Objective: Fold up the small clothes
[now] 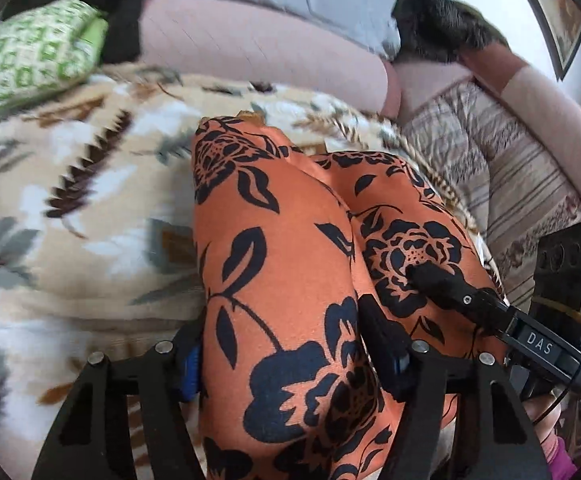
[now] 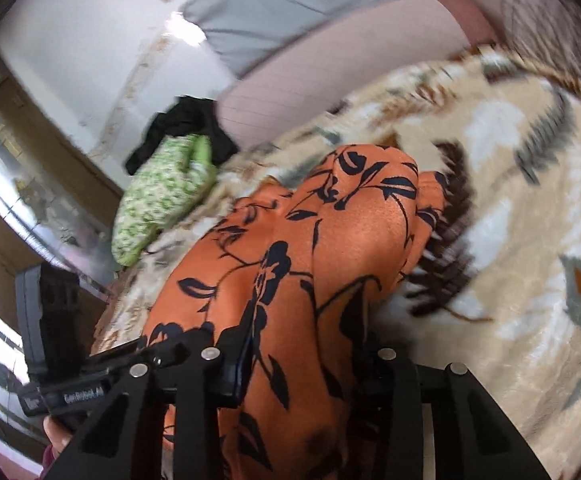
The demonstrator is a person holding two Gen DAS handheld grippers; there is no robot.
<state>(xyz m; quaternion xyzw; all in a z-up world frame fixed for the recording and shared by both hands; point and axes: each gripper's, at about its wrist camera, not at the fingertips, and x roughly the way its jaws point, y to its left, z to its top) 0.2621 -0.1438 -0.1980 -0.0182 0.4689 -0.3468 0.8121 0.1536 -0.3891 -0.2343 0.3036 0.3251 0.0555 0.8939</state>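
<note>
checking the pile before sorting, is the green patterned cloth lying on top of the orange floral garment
No, the green patterned cloth lies apart from the orange floral garment, off at the blanket's far edge beside a black garment.

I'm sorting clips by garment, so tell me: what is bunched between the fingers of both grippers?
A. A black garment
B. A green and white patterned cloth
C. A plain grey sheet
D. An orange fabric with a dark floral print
D: the orange floral fabric fills the gap of the left gripper, and the right wrist view shows it in the right gripper too.
</note>
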